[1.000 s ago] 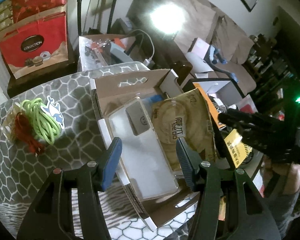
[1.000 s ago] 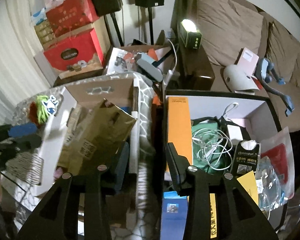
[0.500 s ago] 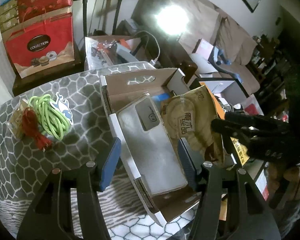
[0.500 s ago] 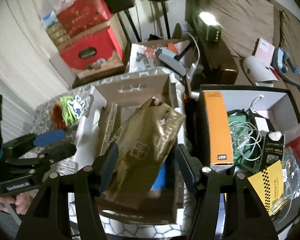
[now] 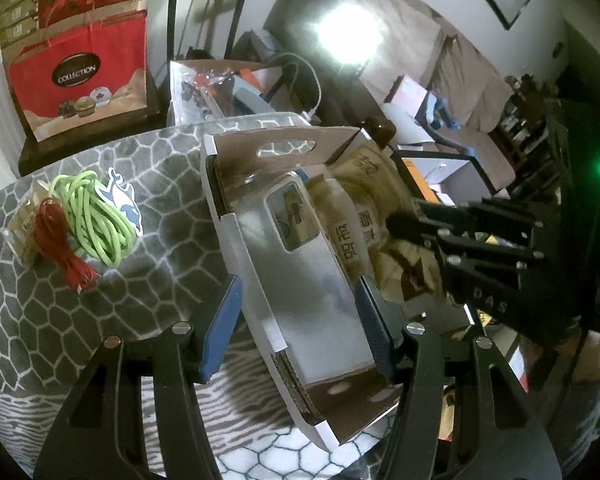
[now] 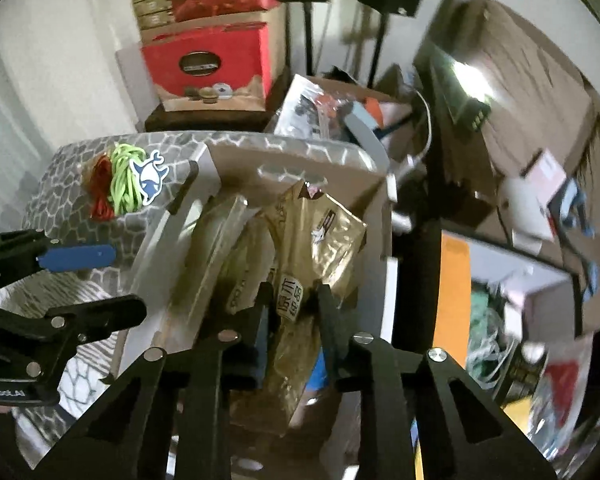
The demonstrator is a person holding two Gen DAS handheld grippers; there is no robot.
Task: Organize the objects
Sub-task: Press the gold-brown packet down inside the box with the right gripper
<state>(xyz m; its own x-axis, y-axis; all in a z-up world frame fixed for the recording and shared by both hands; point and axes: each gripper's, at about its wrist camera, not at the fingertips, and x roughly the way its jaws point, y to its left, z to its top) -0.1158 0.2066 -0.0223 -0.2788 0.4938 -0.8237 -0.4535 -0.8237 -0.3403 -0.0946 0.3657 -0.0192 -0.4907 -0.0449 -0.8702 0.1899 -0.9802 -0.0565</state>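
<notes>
right gripper (image 6: 290, 304) is closing w/ the gold foil pouch (image 6: 300, 264) between its jaws; the fingers sit tight on both sides of the pouch's lower part, so it looks pinched, jaws nearly together. pouch stands tilted inside the cardboard box (image 5: 284, 148), along the box's right side, top edge leaning toward the far right corner. left gripper (image 5: 296, 324) is about half open, holding nothing; its blue pads (image 5: 222, 328) straddle the near end of the box's left wall, one pad outside the box over the table, the other inside over the clear plastic pack (image 5: 312, 280), not clearly touching either. that pack is a long flat clear blister w/ a small window near its far end, lying lengthwise in the box's left half, just beside the pouch. box is open-topped w/ a handle cutout in the far wall, sitting on the right part of the round table (image 5: 60, 320), which has a grey honeycomb-pattern cover. near the table's left edge, well apart from the box: a coil of green cord (image 5: 96, 220), a red cord (image 5: 60, 240) touching it, and a dolphin sticker (image 5: 126, 200) at the green coil's far side. off the table's right edge, a dark bin (image 6: 512, 276) w/ an orange box and cables, blurred in the right wrist view. red gift bag (image 5: 80, 64) behind the table.
</notes>
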